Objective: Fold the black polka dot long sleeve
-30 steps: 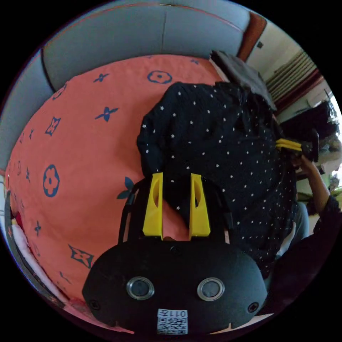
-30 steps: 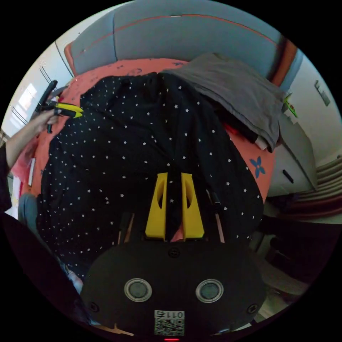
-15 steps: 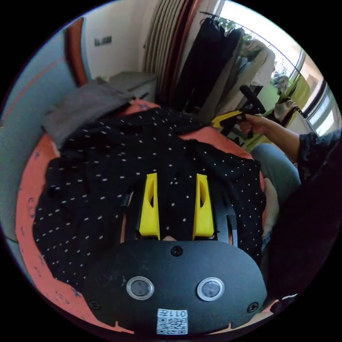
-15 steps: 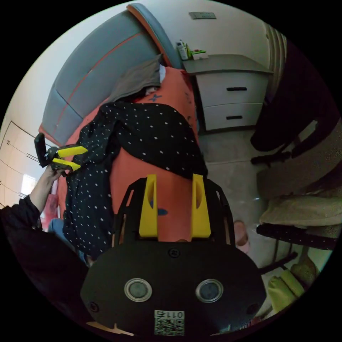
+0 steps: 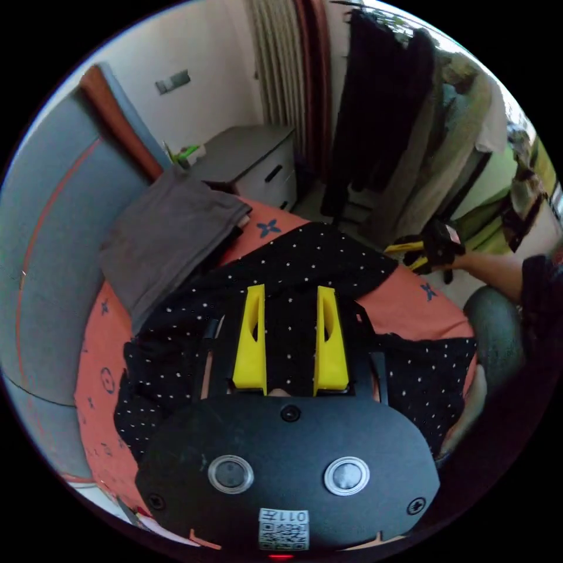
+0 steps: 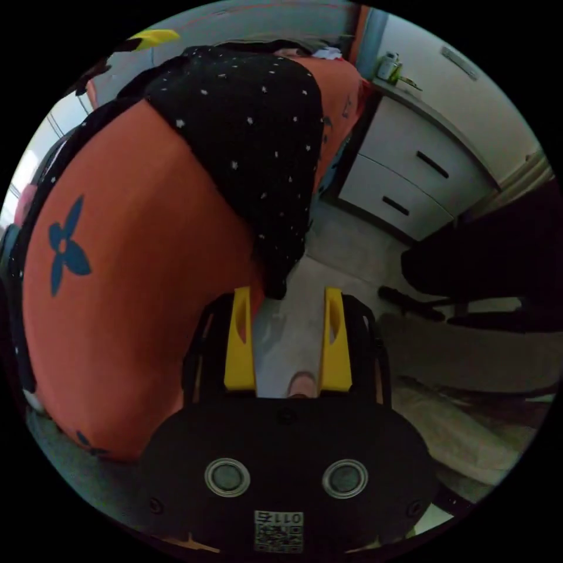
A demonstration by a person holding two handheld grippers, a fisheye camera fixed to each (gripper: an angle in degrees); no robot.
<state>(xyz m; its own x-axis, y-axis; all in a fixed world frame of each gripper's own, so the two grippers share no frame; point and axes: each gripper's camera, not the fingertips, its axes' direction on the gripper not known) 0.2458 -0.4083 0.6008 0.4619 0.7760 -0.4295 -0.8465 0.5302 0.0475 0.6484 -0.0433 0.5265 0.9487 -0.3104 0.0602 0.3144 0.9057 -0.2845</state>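
Shirt (image 5: 305,275) lies between left gripper (image 5: 290,293) jaws; right gripper (image 6: 287,296) beside hem.

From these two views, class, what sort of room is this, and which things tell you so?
Most likely a bedroom: a bed under an orange sheet with blue flower prints, a padded grey headboard behind it, a grey bedside cabinet with drawers, and dark clothes hanging by the curtain.

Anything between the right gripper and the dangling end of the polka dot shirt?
Nothing: in the right gripper view, the open right gripper sits just below the polka dot shirt tip, bare floor behind.
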